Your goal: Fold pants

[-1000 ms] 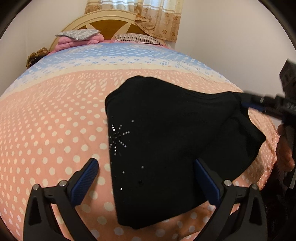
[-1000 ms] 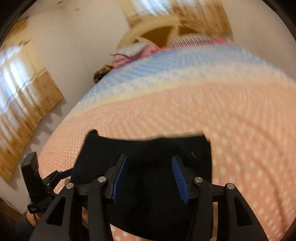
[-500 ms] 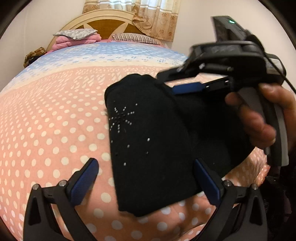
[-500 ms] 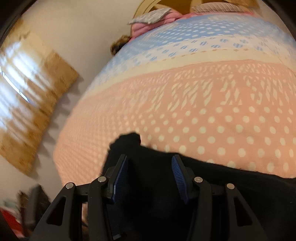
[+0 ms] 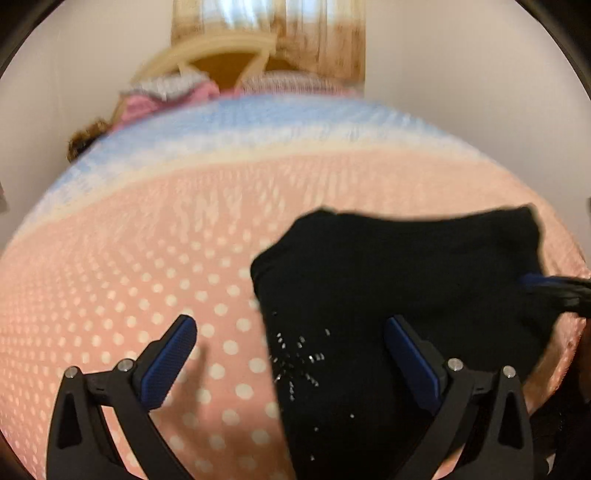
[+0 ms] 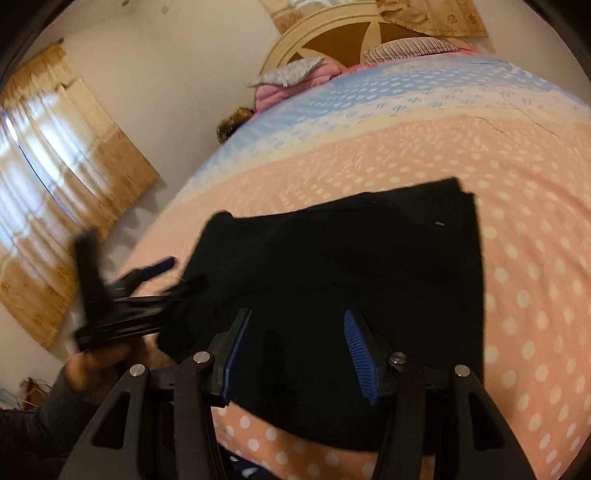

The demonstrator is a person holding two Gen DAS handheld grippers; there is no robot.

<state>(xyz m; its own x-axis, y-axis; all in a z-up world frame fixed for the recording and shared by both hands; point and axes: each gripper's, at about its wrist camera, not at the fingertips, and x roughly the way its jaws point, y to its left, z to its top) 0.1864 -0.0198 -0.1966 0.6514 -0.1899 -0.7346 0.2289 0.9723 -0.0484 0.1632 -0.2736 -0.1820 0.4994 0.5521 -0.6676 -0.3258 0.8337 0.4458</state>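
Note:
The black pants [image 5: 399,295] lie folded into a compact block on the pink dotted bedspread [image 5: 129,280], with a small sparkly star pattern [image 5: 299,362] on the near part. My left gripper [image 5: 291,354] is open and empty, hovering over the left edge of the pants. My right gripper [image 6: 299,347] is open and empty just above the near edge of the pants [image 6: 347,266]. The left gripper also shows in the right wrist view [image 6: 162,277], at the pants' left side. The right gripper's fingers [image 5: 554,288] enter the left wrist view from the right.
The bed's near edge runs below the pants [image 6: 314,454]. Pillows and folded pink bedding [image 6: 295,77] lie by the cream headboard [image 6: 332,33] at the far end. A curtained window [image 6: 48,177] is on the left wall.
My right gripper has let the folded layer down and drawn back to the near edge. The pants now lie as a flat block. My left gripper has shifted over the pants' left edge.

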